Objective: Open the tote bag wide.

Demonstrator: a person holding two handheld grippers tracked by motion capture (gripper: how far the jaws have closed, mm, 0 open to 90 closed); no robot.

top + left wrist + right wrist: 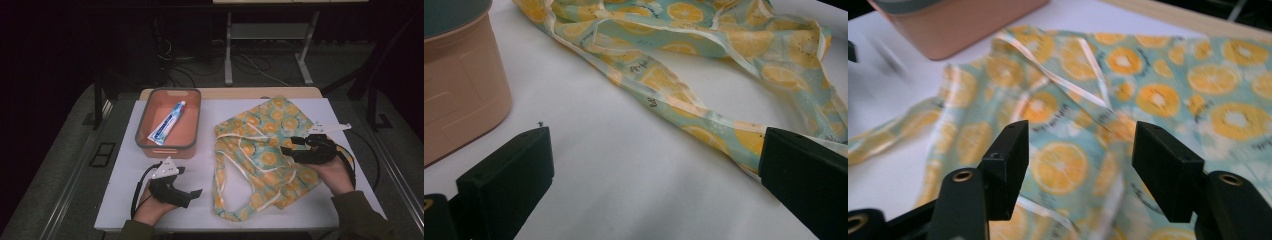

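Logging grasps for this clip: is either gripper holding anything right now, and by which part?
Nothing is held. The left gripper and right gripper are both open, near the bag.

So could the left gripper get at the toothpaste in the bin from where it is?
Probably yes: the left gripper is open, the bin has no lid, and the toothpaste lies uncovered inside.

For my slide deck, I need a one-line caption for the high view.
Two open hand-held grippers, left and right, flank an orange-print fabric bag beside a basin holding toothpaste.
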